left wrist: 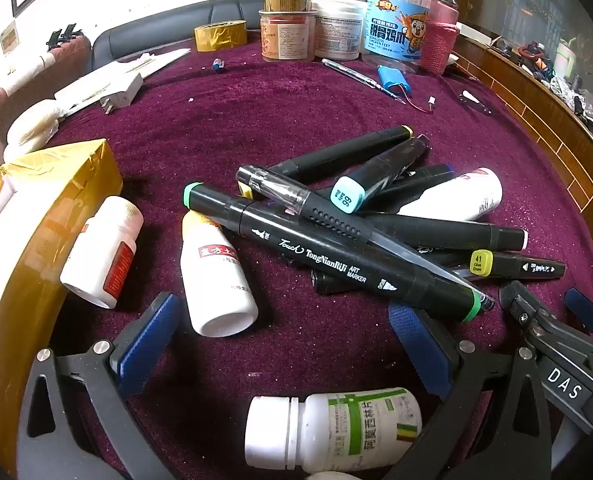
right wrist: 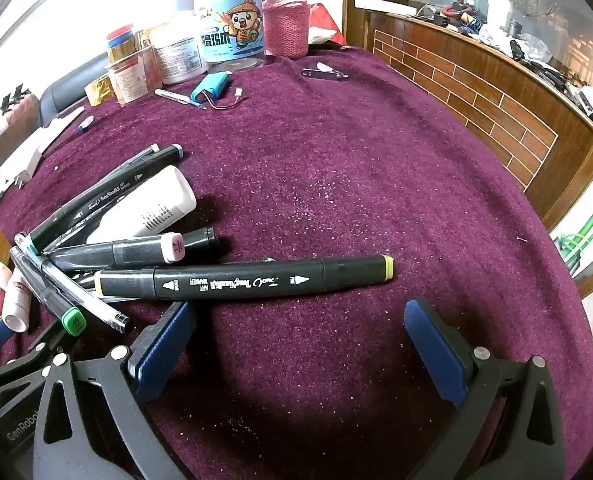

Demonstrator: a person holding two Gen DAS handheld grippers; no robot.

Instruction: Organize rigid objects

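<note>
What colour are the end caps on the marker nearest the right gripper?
Yellow-green, on both ends of the black marker; clearest in the right wrist view.

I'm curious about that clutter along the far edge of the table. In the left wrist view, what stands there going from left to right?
Tape roll → orange-label jar → white tub → blue cartoon jar → pink knit-sleeved bottle.
</note>
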